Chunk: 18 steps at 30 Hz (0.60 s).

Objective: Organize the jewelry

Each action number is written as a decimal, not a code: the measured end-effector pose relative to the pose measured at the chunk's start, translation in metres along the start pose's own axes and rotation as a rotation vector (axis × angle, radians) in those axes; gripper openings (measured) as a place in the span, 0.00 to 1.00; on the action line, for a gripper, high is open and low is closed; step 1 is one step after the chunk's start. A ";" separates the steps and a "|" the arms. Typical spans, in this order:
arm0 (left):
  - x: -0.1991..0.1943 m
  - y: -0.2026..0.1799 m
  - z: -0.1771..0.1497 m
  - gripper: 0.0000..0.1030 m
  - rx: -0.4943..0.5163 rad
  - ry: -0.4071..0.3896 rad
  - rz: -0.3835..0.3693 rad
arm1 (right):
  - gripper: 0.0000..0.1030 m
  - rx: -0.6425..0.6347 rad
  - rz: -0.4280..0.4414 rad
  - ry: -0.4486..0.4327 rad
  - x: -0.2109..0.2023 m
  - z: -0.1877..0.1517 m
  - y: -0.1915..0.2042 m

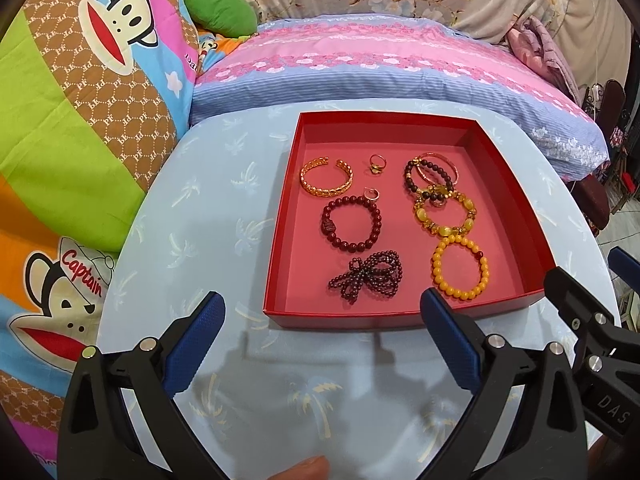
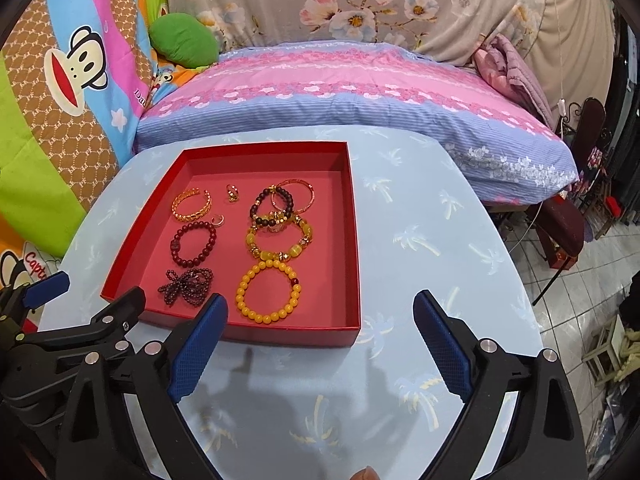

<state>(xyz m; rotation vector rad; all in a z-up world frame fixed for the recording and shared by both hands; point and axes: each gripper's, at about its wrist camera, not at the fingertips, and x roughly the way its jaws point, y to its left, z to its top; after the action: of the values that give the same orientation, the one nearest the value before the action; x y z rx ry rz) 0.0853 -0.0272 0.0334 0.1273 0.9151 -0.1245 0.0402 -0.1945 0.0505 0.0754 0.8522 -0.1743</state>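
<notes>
Both claws, left claw [image 1: 323, 311] and right claw [image 2: 321, 310], gape empty over the palm-print tablecloth [image 2: 420, 220] beside a bed [image 2: 340, 84].

Red open tray [image 1: 280, 240] holds jewelry flat: gold cuff [image 1: 327, 178], small ring [image 1: 375, 164], dark-red bead bracelet [image 1: 352, 222], bunched dark bead strand [image 1: 366, 274], yellow bead bracelet [image 1: 460, 266]; overlapping bracelets [image 1: 436, 188] top right, possibly three.

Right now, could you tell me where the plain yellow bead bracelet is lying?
The yellow bead bracelet lies inside the red tray, at its near right, just in front of the amber bracelet and right of the dark bead bundle.
</notes>
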 end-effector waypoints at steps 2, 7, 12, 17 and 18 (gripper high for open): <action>-0.001 -0.001 0.000 0.91 -0.003 -0.001 0.000 | 0.87 0.001 0.012 -0.001 0.000 0.000 -0.001; -0.001 -0.001 -0.001 0.91 -0.009 -0.003 -0.001 | 0.87 0.016 0.034 0.003 0.001 0.000 -0.003; -0.001 -0.001 -0.001 0.92 -0.011 -0.002 0.000 | 0.87 0.006 0.022 -0.015 -0.001 -0.001 0.000; -0.001 0.002 -0.001 0.92 -0.021 -0.001 0.003 | 0.87 0.006 0.017 -0.009 0.000 -0.002 0.002; -0.001 0.002 -0.002 0.92 -0.021 -0.001 0.005 | 0.87 0.006 0.017 -0.008 0.000 -0.002 0.002</action>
<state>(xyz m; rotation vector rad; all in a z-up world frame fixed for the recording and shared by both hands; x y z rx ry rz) 0.0836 -0.0248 0.0336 0.1100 0.9149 -0.1104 0.0389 -0.1918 0.0488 0.0875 0.8428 -0.1616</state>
